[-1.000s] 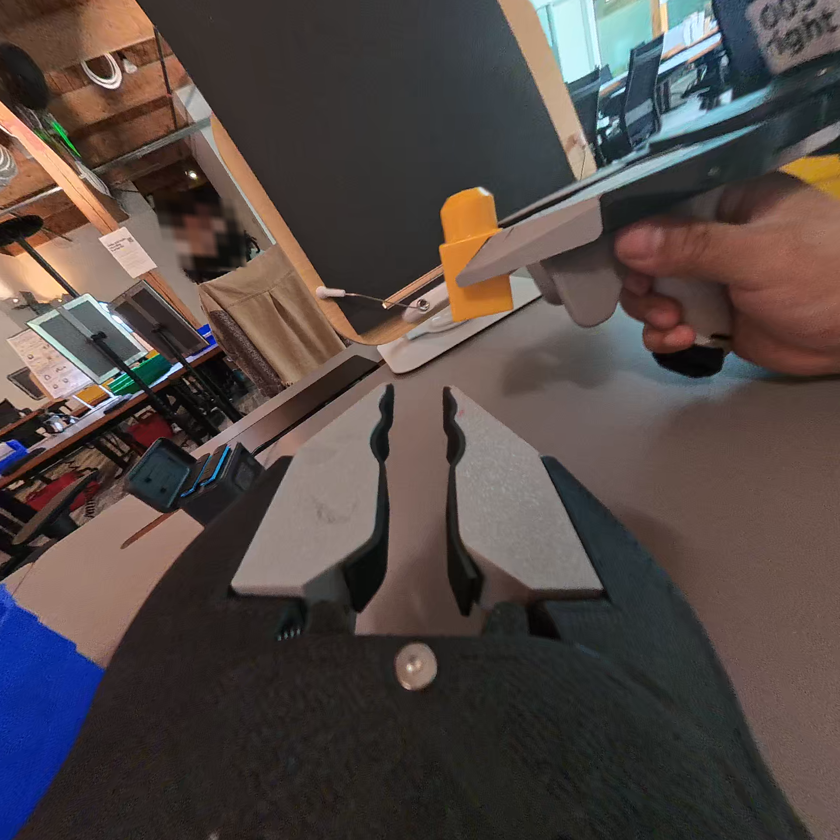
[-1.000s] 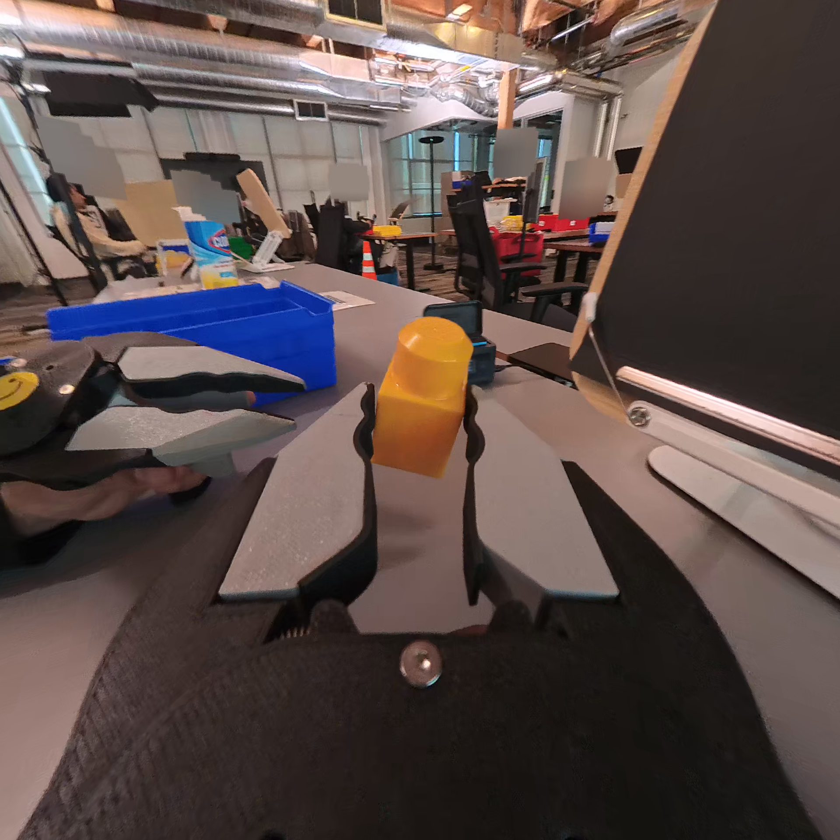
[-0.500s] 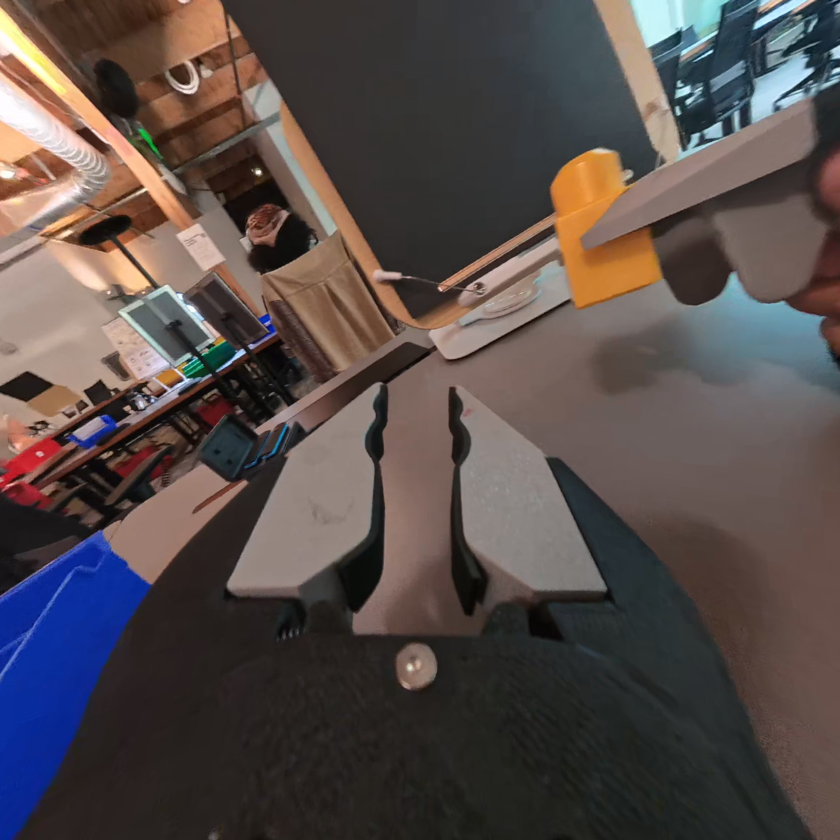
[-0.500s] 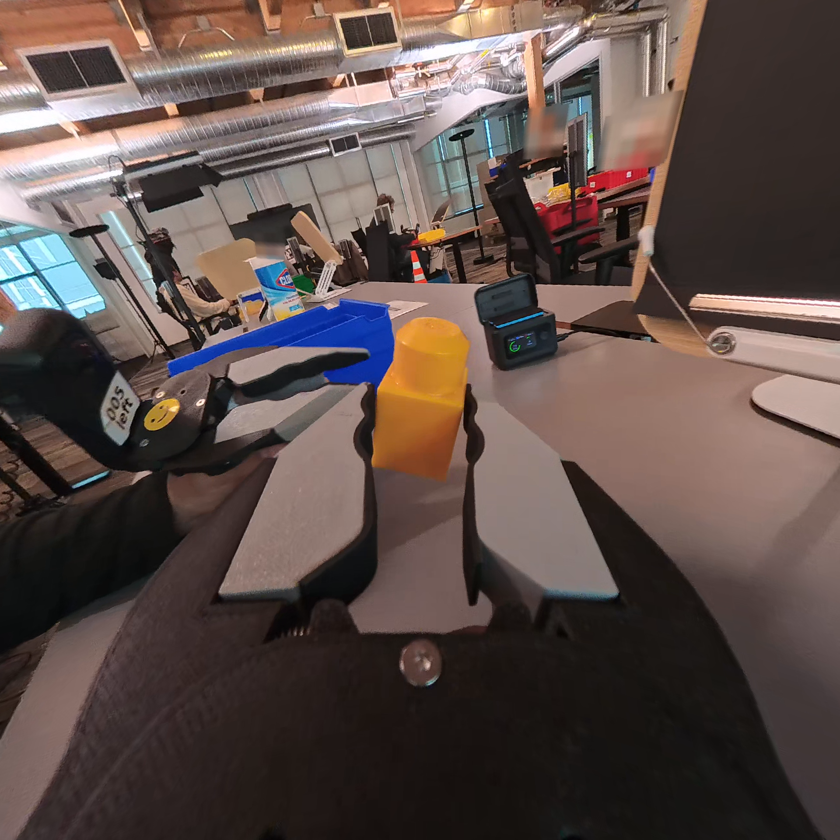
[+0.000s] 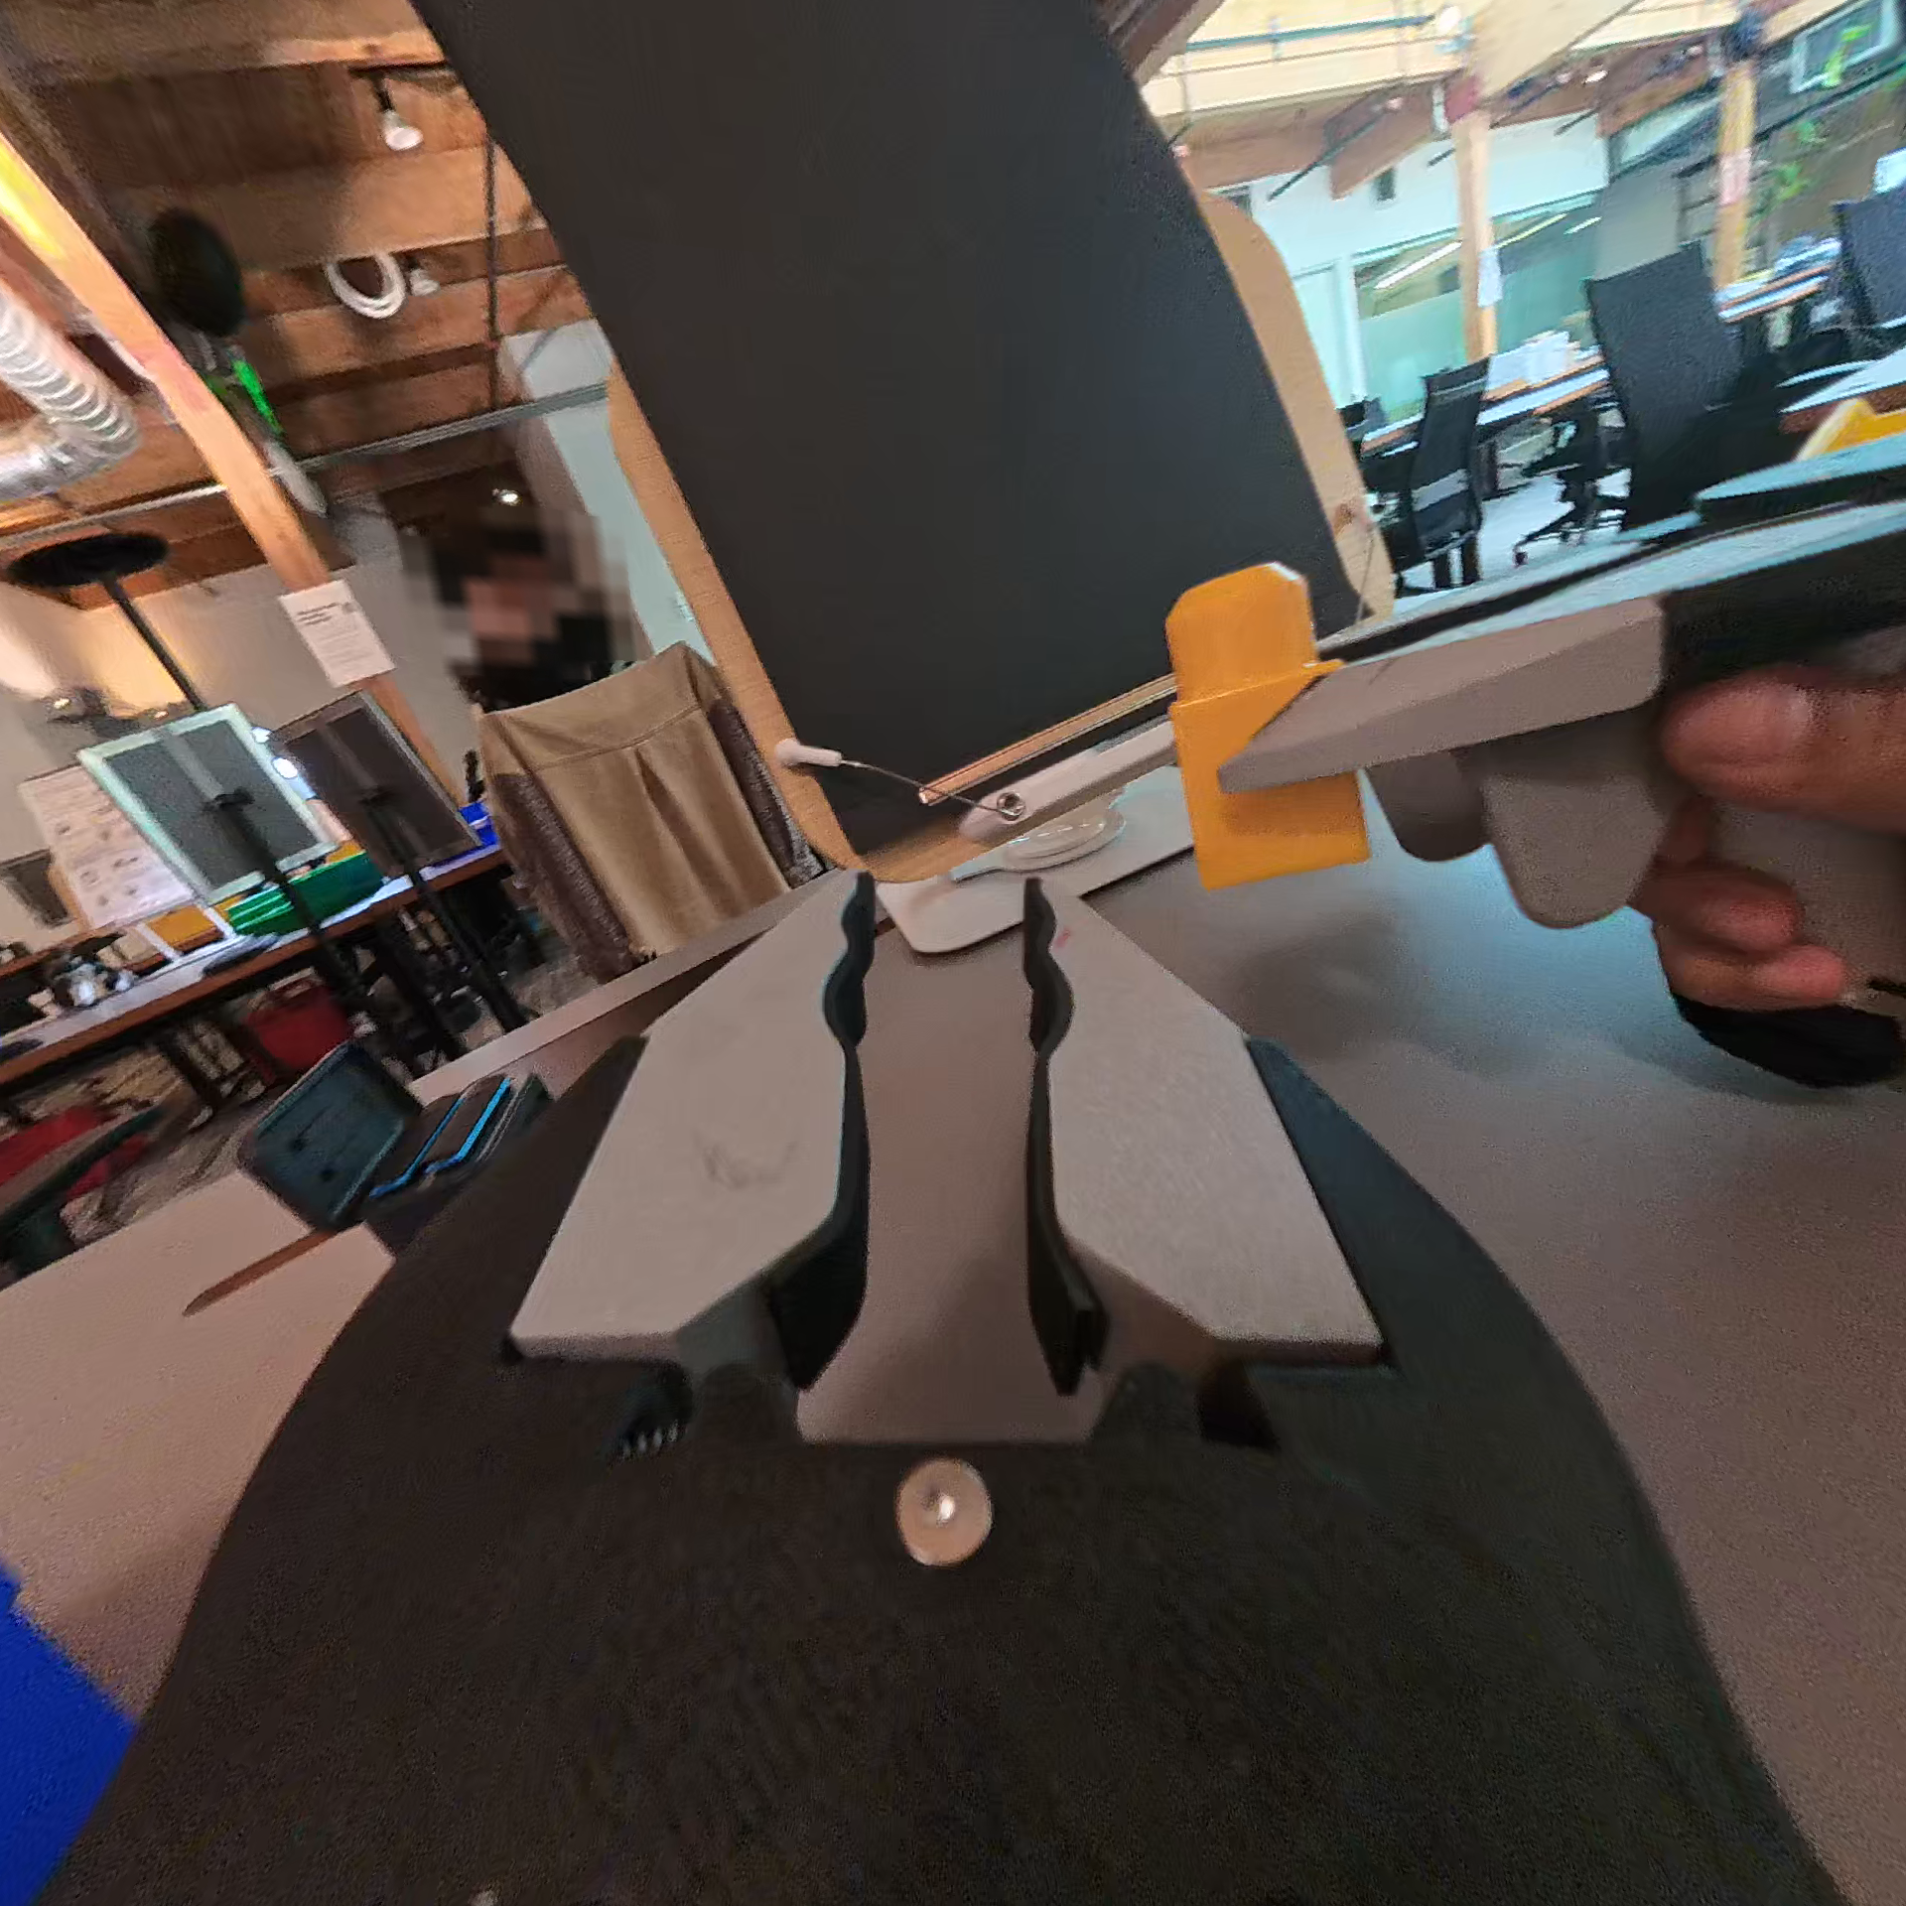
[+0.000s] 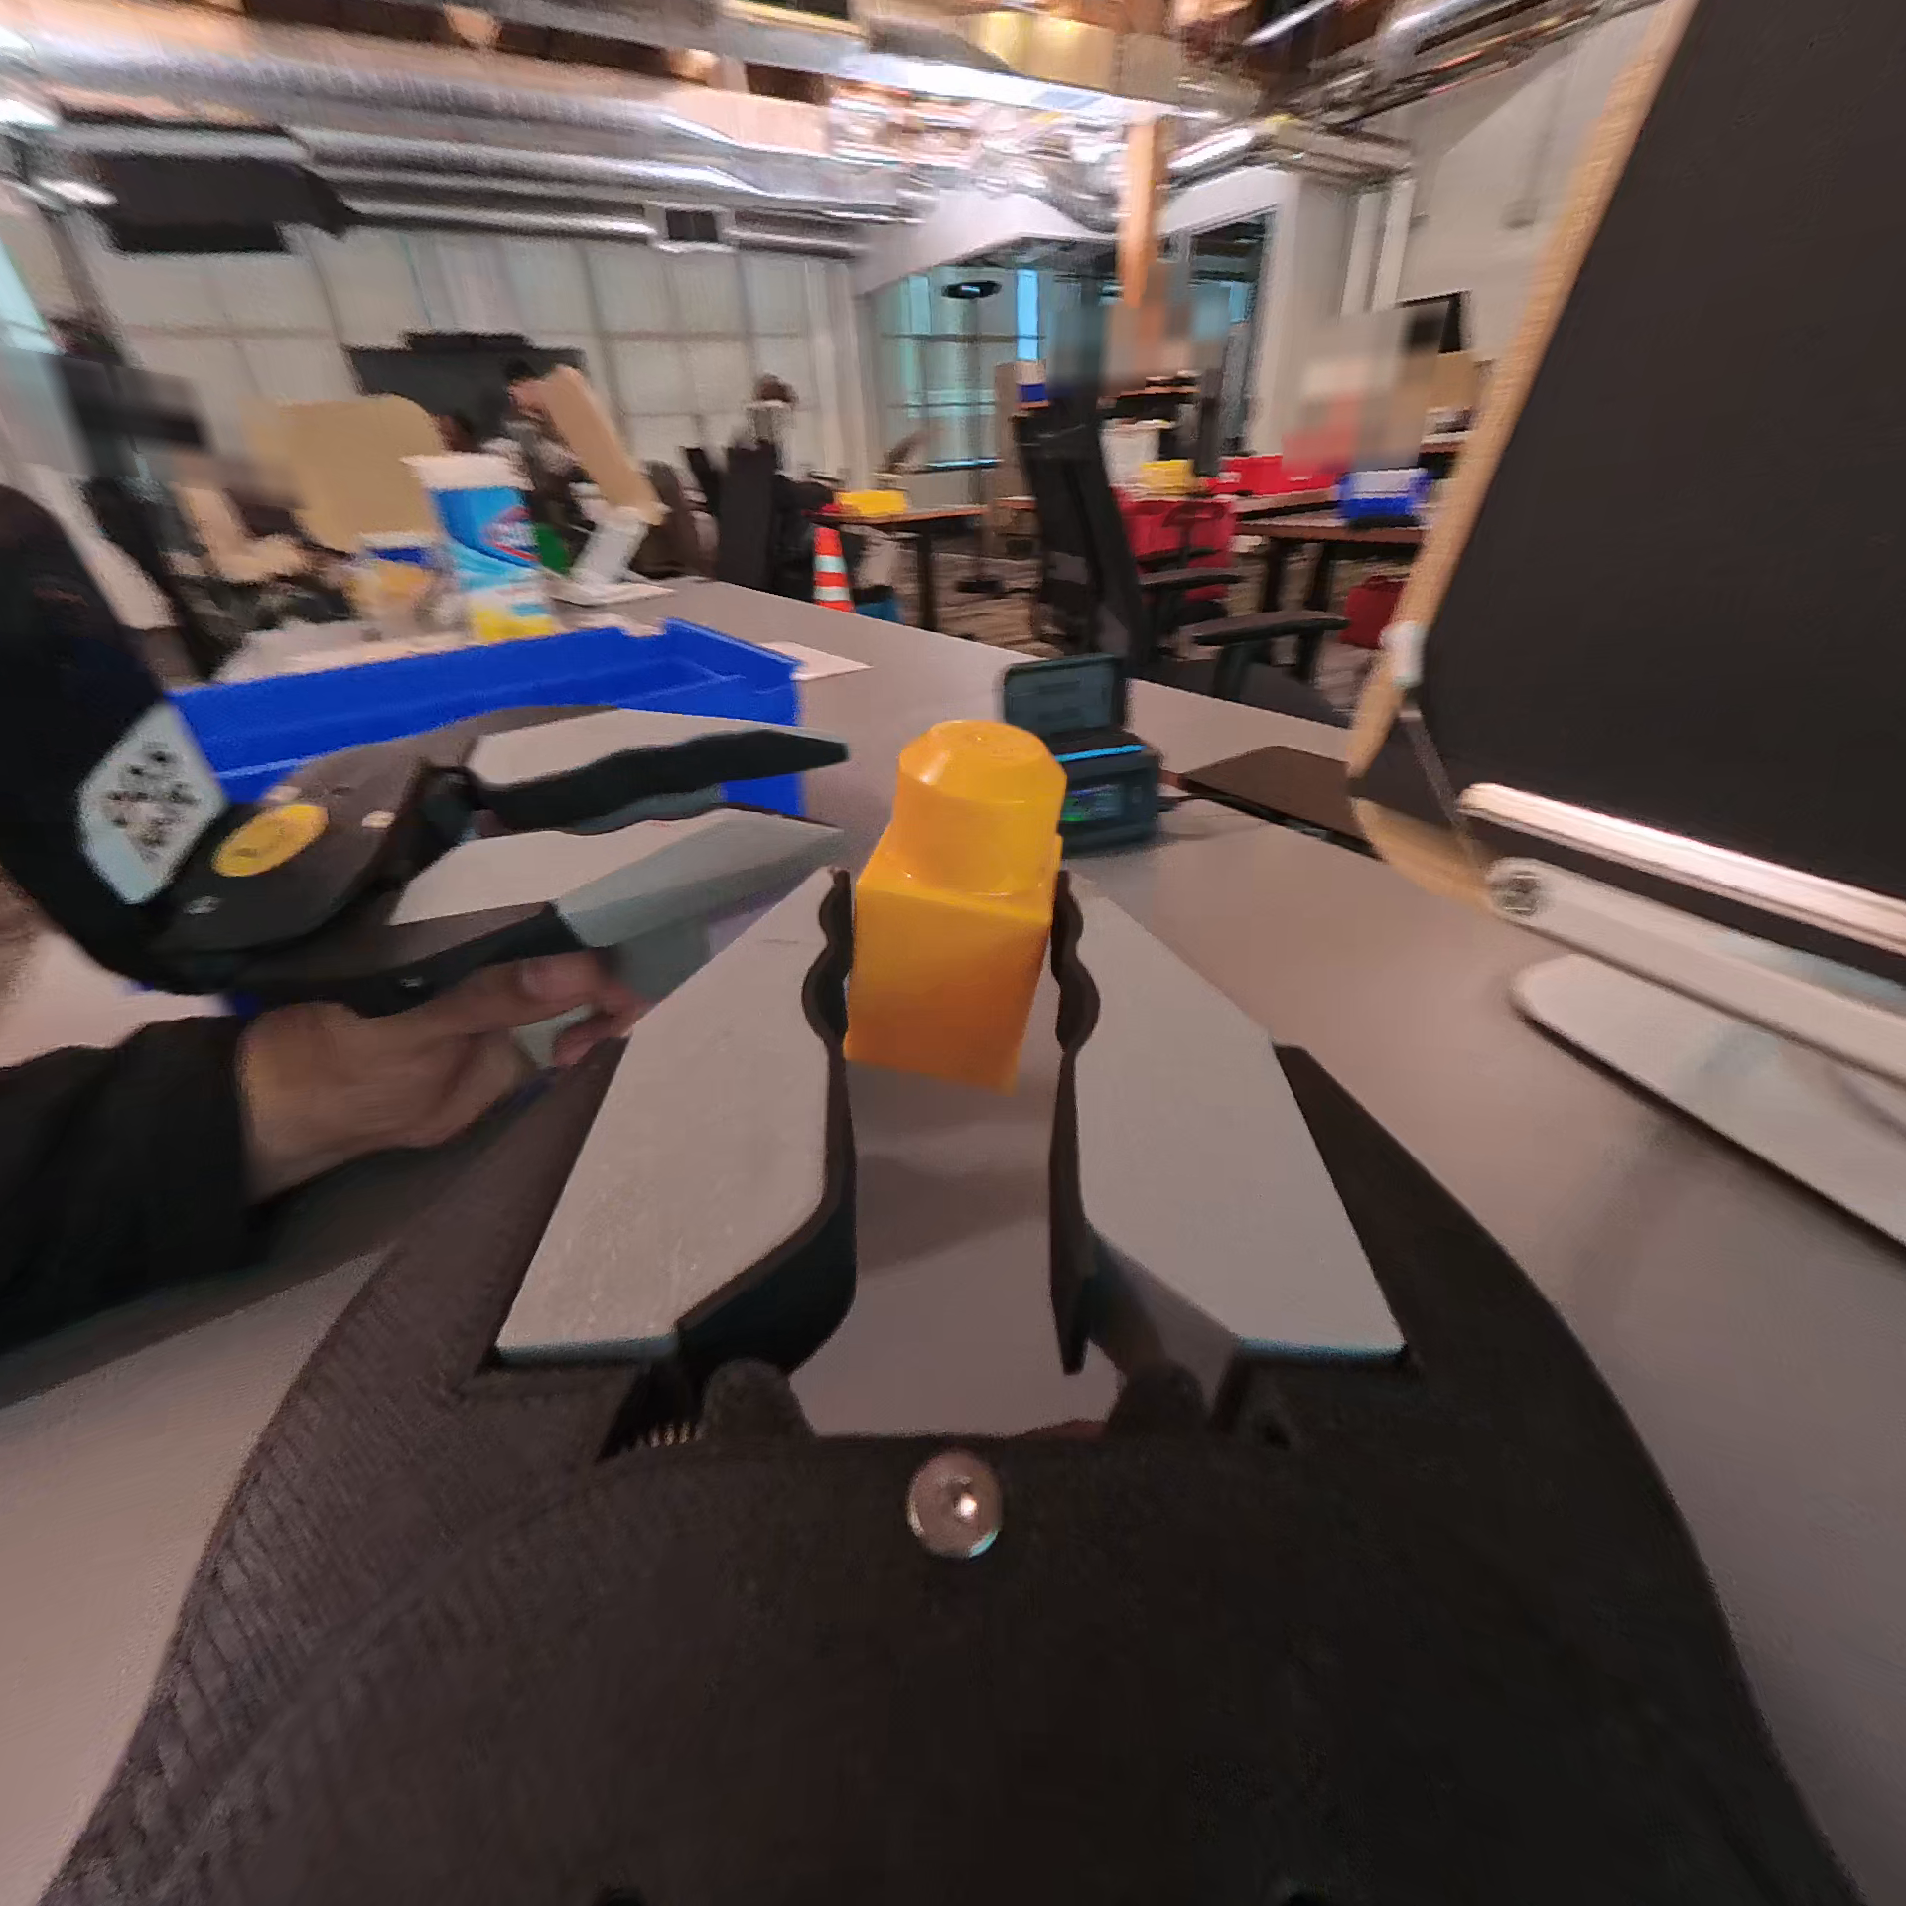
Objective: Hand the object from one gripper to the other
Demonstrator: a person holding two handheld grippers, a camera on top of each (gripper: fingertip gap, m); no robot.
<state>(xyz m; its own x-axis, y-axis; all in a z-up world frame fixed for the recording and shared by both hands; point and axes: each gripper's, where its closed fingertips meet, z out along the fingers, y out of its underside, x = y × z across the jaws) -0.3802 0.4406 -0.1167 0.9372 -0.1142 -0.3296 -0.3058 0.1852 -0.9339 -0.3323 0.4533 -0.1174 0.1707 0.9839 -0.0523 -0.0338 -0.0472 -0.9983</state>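
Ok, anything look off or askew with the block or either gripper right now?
Nothing stands out. The orange block sits nearly upright, clear of the table, clamped in the right gripper. The left gripper is open and empty beside it.

Your right gripper (image 6: 949, 918) is clamped at its tips on the orange block (image 6: 954, 928), both grey fingers (image 6: 712, 1124) pressing its sides and holding it upright above the worktop (image 6: 1289, 990). Seen from the left wrist view, your right hand (image 5: 1774, 825) wraps the handle with the forefinger on the trigger, and the gripper reaches in level from the right. Your left gripper (image 5: 944, 913) has its fingers (image 5: 722, 1124) parted with a clear gap and nothing between them. In the right wrist view your left hand (image 6: 413, 1062), in a dark sleeve, grips its handle from below, and the left gripper's tips point at the block from the left, just beside it and not touching.
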